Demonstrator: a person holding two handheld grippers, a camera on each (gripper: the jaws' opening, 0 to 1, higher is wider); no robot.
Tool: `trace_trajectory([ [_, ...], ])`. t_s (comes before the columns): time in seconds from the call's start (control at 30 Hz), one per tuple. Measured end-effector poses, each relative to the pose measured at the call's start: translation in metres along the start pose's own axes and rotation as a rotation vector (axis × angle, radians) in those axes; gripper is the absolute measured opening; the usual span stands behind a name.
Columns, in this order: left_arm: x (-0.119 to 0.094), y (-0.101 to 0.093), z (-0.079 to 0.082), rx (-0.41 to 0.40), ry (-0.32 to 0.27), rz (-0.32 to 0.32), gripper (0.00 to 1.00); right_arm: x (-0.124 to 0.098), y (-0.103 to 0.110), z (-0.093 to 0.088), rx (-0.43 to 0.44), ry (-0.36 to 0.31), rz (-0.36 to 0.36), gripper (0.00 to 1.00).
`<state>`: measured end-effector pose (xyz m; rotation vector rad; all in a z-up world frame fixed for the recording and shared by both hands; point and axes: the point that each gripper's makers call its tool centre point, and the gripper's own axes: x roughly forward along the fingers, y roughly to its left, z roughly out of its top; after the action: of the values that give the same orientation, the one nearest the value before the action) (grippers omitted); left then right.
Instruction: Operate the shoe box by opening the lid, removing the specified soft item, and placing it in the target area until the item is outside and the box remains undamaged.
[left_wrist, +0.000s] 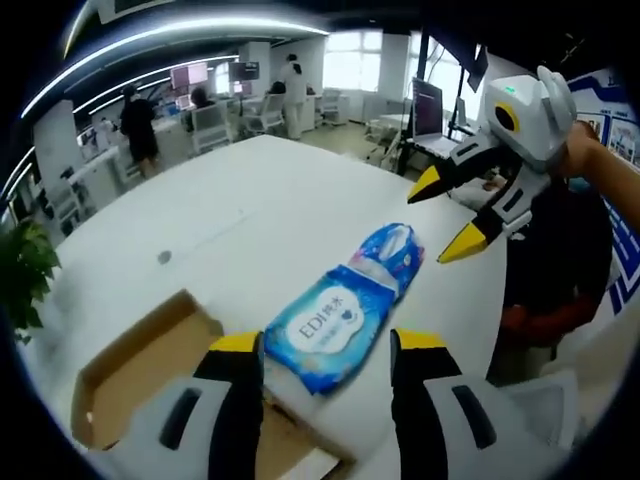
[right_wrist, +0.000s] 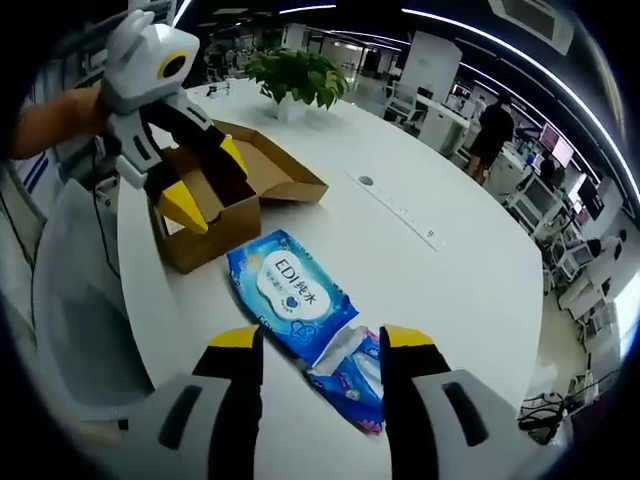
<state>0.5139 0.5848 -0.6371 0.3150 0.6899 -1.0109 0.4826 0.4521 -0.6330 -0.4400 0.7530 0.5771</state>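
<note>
Blue wipes pack (right_wrist: 295, 295) flat on white table (right_wrist: 450, 270) — just beside open cardboard box (right_wrist: 240, 185).

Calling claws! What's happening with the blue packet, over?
Both claws open, left claw and right claw holding nothing. Blue packet out, flat on the white table beside the open box. Nothing in the way.

Both claws are gaping empty: the left claw (left_wrist: 327, 348) is pointing forward, the right claw (right_wrist: 320, 342) facing it.
</note>
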Motion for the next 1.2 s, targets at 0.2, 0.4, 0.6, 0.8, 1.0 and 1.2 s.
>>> trace_trajectory([
  [0.2,-0.018,0.019,-0.015,-0.022,-0.002,0.024,0.53,0.008,0.015,0.023,-0.016,-0.027,0.028,0.47],
  [0.4,-0.035,0.033,-0.032,-0.035,0.009,0.027,0.55,0.019,0.034,0.038,-0.046,-0.030,0.070,0.48],
  [0.6,-0.050,0.051,-0.049,-0.050,0.015,0.046,0.58,0.029,0.054,0.057,-0.072,-0.052,0.118,0.50],
  [0.8,-0.068,0.067,-0.061,-0.075,0.002,0.077,0.61,0.040,0.075,0.069,-0.118,-0.049,0.170,0.52],
  [1.0,-0.083,0.085,-0.079,-0.084,0.015,0.122,0.63,0.051,0.096,0.080,-0.149,-0.058,0.227,0.54],
  [1.2,-0.100,0.094,-0.093,-0.113,0.016,0.143,0.67,0.058,0.113,0.085,-0.197,-0.058,0.274,0.58],
])
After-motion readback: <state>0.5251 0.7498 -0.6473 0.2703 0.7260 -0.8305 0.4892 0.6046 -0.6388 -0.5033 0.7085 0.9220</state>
